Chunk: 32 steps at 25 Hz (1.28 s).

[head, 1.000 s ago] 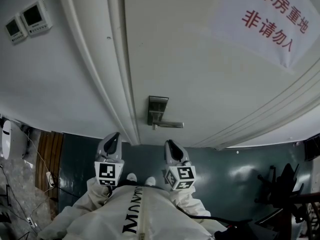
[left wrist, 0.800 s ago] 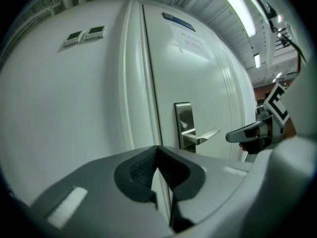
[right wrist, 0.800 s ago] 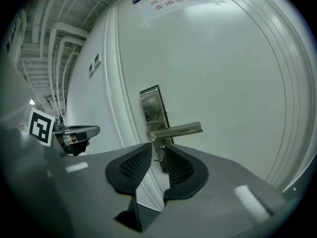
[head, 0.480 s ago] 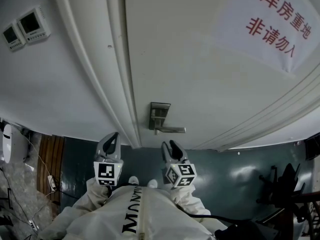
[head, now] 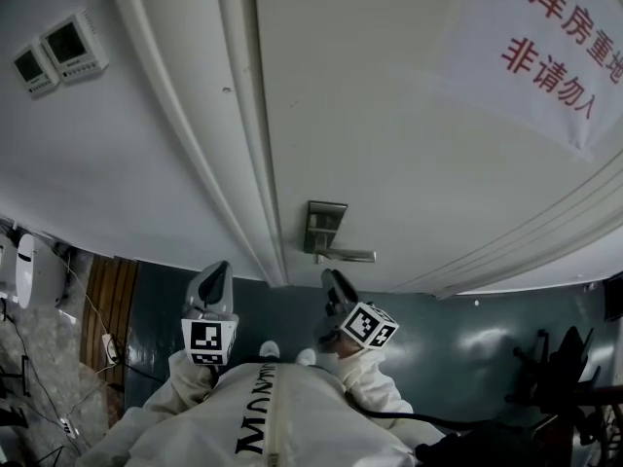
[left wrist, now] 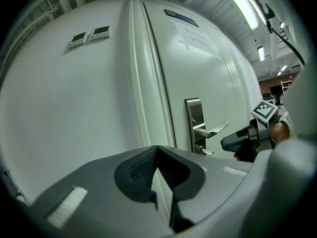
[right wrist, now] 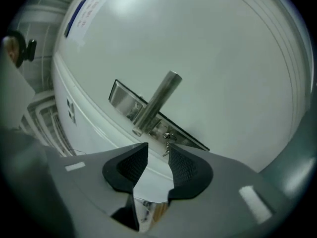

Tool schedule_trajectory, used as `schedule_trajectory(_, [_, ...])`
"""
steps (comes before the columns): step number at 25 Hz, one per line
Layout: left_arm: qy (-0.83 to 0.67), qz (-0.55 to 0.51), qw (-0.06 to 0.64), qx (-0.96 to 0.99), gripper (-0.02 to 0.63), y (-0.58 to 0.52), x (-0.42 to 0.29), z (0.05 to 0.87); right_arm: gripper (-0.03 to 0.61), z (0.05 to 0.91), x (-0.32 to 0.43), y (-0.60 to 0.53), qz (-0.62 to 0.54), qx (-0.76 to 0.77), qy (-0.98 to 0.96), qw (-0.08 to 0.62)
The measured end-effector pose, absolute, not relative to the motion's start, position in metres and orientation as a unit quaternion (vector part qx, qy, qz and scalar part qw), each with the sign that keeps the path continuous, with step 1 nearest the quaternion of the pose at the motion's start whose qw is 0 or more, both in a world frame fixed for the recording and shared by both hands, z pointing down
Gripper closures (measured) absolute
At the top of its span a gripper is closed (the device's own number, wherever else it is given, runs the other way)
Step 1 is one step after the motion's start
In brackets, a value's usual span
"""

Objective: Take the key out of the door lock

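Small metal key (right wrist: 168,142) seated in the door lock, poking out of the keyhole just below the lever handle (right wrist: 156,103), with a wire ring at its head. Set in a brushed steel lock plate (right wrist: 121,97) near the left edge of a plain white door (head: 389,115).

Right gripper (right wrist: 157,150) close in front of the lock, tilted to one side, jaws just spread wide and clamping nothing; key just beyond the tips, in line with the gap, not between the pads. Left gripper (left wrist: 157,148) lower left of the lock, well apart from it, aimed at the moulded white door frame (head: 224,115), jaws together and empty.

High on the door at the right, a white paper notice (head: 555,56) printed in large red characters. Left of the frame, smooth white wall (head: 97,183) carrying two small control panels (head: 58,52) side by side. Below, a dark grey-green glossy floor (head: 467,329) with pale reflections. At far left, a strip of wooden boards (head: 112,300), loose cables (head: 97,343) and a white device (head: 29,270). At bottom centre, white coverall sleeves (head: 273,416) behind both grippers.
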<state>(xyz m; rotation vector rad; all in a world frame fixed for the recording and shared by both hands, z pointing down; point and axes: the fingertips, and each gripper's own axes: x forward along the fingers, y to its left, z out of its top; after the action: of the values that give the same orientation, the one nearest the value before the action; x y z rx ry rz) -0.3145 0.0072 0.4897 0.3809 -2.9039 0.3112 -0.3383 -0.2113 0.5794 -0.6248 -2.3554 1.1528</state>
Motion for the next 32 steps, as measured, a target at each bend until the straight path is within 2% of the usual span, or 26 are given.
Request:
schedule_trajectory(8, [-0.983, 0.107, 0.104, 0.105, 0.614, 0.028, -0.306, 0.490, 0.465, 0.601, -0.358, -0.207, 0.552, -0.215, -0.775, 0.221])
schedule_trajectory(23, [-0.983, 0.107, 0.112, 0.094, 0.614, 0.041, -0.301, 0.494, 0.471, 0.612, -0.389, -0.195, 0.644, -0.225, -0.702, 0.202])
schedule_trajectory(26, [-0.983, 0.105, 0.113, 0.096, 0.614, 0.040, -0.302, 0.495, 0.497, 0.615, -0.392, -0.196, 0.652, -0.215, -0.699, 0.203])
schedule_trajectory(29, [-0.983, 0.105, 0.114, 0.098, 0.614, 0.040, -0.302, 0.496, 0.560, 0.620, -0.393, -0.197, 0.658, -0.203, -0.696, 0.205])
schedule_trajectory(32, [-0.983, 0.105, 0.114, 0.098, 0.614, 0.040, -0.303, 0.497, 0.554, 0.620, -0.392, -0.197, 0.659, -0.204, -0.694, 0.208])
